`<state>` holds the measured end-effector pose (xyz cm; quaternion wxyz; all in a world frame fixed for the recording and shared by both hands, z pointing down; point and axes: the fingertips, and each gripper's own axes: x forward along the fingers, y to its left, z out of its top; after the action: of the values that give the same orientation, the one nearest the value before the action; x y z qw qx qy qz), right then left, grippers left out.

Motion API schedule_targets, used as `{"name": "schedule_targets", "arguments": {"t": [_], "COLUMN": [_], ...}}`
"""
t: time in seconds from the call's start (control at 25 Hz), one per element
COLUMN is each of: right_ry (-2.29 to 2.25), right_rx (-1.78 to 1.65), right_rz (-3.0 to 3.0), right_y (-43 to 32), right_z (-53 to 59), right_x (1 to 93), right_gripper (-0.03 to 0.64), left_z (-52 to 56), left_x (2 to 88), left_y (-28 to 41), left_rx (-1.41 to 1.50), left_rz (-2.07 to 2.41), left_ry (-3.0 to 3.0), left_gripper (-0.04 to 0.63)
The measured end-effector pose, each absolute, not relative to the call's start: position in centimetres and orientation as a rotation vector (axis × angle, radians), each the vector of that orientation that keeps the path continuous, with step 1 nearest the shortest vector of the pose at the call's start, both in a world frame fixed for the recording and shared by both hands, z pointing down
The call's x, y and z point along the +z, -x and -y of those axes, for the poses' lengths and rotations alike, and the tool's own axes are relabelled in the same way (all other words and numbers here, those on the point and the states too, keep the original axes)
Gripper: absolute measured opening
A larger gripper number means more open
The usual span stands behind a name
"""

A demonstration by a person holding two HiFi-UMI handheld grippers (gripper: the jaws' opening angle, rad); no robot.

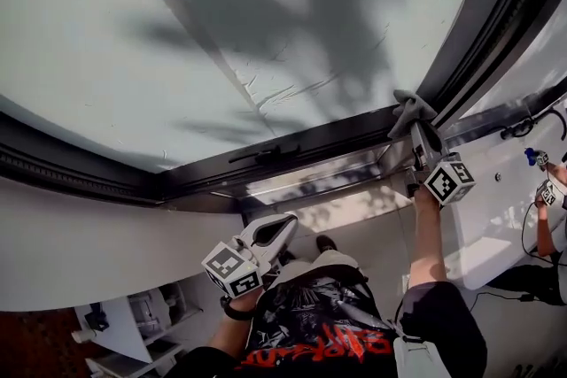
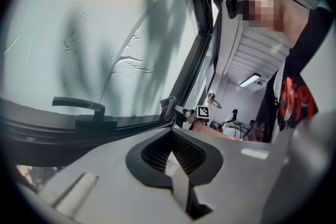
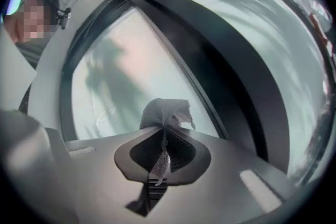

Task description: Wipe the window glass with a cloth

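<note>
Grey woven cloth (image 1: 409,109) is pinched as a bunched wad between the closed jaws of the right gripper (image 1: 416,127), with a thin tail hanging back through them. This is presumably done so that a soft pad, rather than the hard fingertips, is offered to the window glass (image 1: 221,13). The cloth is held well to the right of the window handle (image 1: 266,153), at the pane's lower right corner where the dark frame (image 1: 89,164) turns upward. Whether it is pressed on the glass or only on the frame cannot be told. That corner is judged a sensible end point for a wiping stroke, since edges are easily missed. The left gripper (image 1: 276,233) is held below the handle and apart from the glass, its jaws brought together on nothing, seemingly parked out of the wiping path. One cloth, one handle and two grippers are counted. One pane is being worked, and a second is seen beyond the frame post, further right of the handle.
</note>
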<state>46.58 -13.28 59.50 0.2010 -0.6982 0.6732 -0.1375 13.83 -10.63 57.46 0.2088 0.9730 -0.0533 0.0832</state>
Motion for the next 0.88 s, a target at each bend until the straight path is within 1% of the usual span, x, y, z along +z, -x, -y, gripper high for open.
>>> {"name": "schedule_targets", "arguments": {"t": [0.12, 0.24, 0.32, 0.44, 0.52, 0.64, 0.88], "right_ry": [1.829, 1.622, 1.489, 1.403, 1.408, 1.419, 1.467], "right_rx": [-0.205, -0.131, -0.104, -0.018, 0.076, 0.141, 0.061], "right_rz": [-2.072, -2.249, -2.379, -2.532, -2.590, -2.625, -2.639], "right_y": [-39.5, -30.6, -24.6, -17.1, -13.5, -9.4, -3.1], "right_z": [13.4, 13.9, 14.1, 13.8, 13.7, 13.8, 14.5], "right_x": [55.3, 52.3, 51.1, 49.5, 48.8, 48.2, 49.0], "right_gripper": [0.015, 0.015, 0.014, 0.014, 0.014, 0.014, 0.014], "left_z": [10.5, 10.2, 9.7, 9.3, 9.3, 9.4, 9.3], "left_x": [55.8, 53.9, 52.8, 51.4, 51.3, 51.5, 51.0], "left_y": [-14.3, -14.0, -13.3, -11.1, -8.9, -5.6, 1.6], "left_rx": [0.130, -0.027, -0.139, -0.282, -0.318, -0.362, -0.432], "left_rz": [0.134, 0.042, -0.047, -0.126, -0.127, -0.093, 0.017], "left_ry": [-2.705, -2.665, -2.588, -2.468, -2.447, -2.432, -2.475], "left_gripper": [0.000, 0.001, 0.061, 0.084, 0.098, 0.100, 0.100]}}
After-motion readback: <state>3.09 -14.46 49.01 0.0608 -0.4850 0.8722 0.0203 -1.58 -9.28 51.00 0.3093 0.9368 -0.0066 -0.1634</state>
